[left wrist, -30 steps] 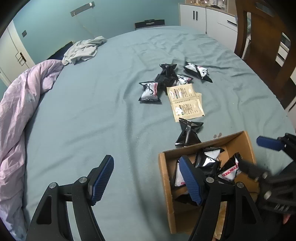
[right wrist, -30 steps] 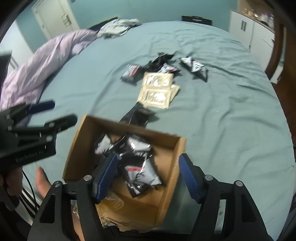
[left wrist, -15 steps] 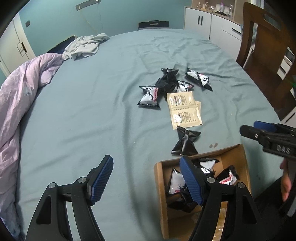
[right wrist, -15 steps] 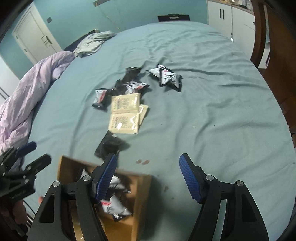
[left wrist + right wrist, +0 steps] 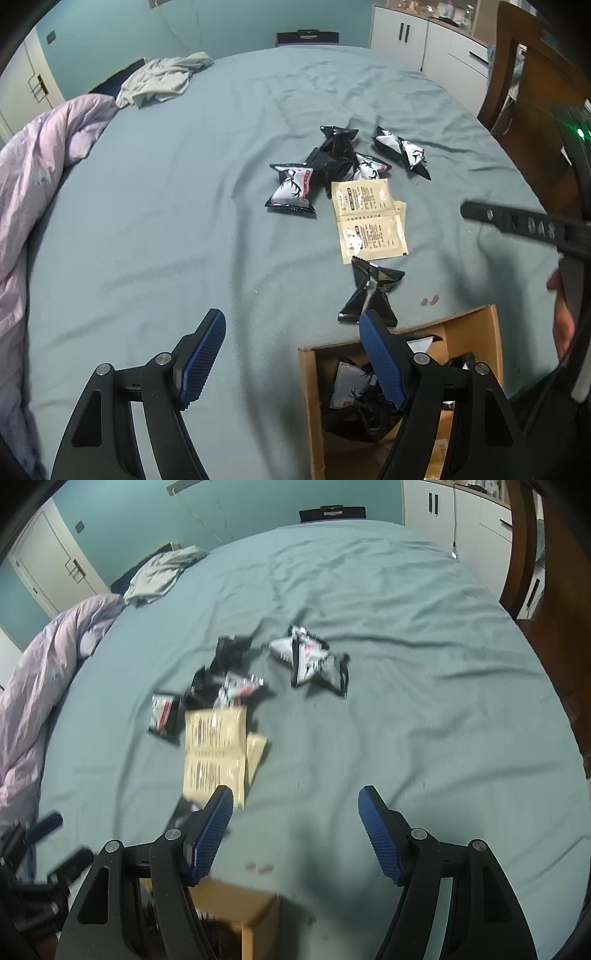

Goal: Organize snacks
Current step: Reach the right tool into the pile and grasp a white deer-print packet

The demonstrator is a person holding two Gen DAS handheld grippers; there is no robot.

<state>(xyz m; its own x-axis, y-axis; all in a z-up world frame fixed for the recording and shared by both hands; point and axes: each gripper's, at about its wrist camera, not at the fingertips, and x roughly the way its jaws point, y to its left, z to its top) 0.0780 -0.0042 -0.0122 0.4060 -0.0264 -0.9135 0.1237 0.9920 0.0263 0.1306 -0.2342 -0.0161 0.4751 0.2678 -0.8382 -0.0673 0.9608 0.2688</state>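
On bed, cardboard box point(image 5: 476, 325) holding snack packets point(image 5: 347, 384), both grippers' fingers point(image 5: 201, 363) apart, empty

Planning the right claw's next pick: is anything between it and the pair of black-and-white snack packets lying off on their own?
Nothing visible. The right claw hangs open over bare bedsheet, and the two snack packets lie ahead, apart from the beige sachets.

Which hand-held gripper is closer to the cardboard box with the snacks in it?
Left. The left hand-held gripper hangs open right at the cardboard box, one finger above its opening. The right hand-held gripper is open above bare bed beyond the box's corner.
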